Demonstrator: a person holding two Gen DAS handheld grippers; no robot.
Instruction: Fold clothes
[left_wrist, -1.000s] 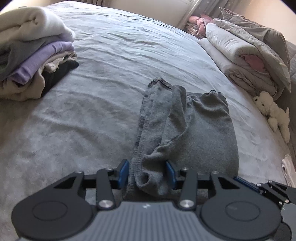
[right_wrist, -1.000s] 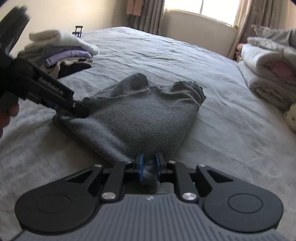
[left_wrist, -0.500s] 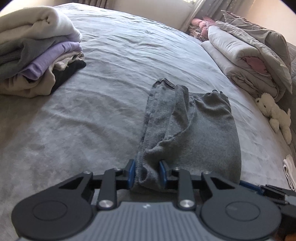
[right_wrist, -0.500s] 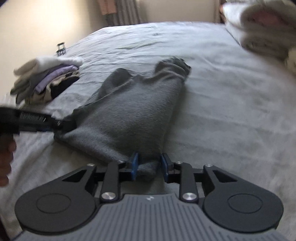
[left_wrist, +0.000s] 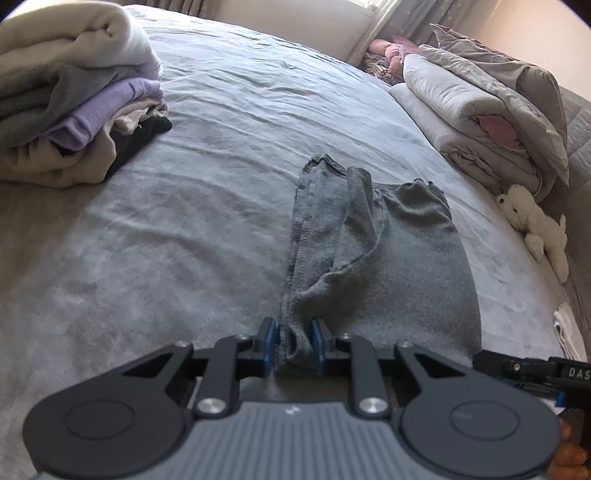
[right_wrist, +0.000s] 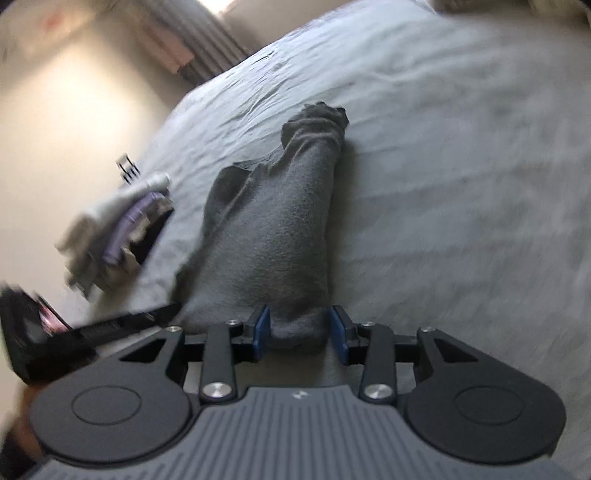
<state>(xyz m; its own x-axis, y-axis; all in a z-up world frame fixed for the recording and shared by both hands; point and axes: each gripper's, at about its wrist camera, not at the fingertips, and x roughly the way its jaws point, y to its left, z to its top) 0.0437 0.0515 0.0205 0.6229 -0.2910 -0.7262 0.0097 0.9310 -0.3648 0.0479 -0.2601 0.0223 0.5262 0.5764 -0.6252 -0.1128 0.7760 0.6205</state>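
Left wrist view: at far left a stack of folded clothes (left_wrist: 70, 99) sits on the bed (left_wrist: 221, 147), cream on top, then grey, lilac, beige and black. Toward the middle, the grey garment (left_wrist: 399, 266) lies folded on the bed cover, its seamed edge running from the far end down to the camera. The left gripper (left_wrist: 293, 345) has a bunched near corner of that edge between its blue pads; its jaws have just been closing and now pinch the cloth. To the right, folded bedding (left_wrist: 476, 110) is piled against the headboard side, with a white plush toy (left_wrist: 532, 225) beside it. At the lower right edge the black body of the other tool and some fingers of a hand show.

Right wrist view, blurred and rolled: at left the clothes stack (right_wrist: 114, 236) and the left tool's dark finger touching the garment's (right_wrist: 273, 236) left side. In the middle the right gripper (right_wrist: 301, 334) stands over the garment's near end; its jaws have just been opening, and the pads sit on either side of the cloth, seemingly slack rather than pressing it. To the right is bare bed cover (right_wrist: 461, 184).
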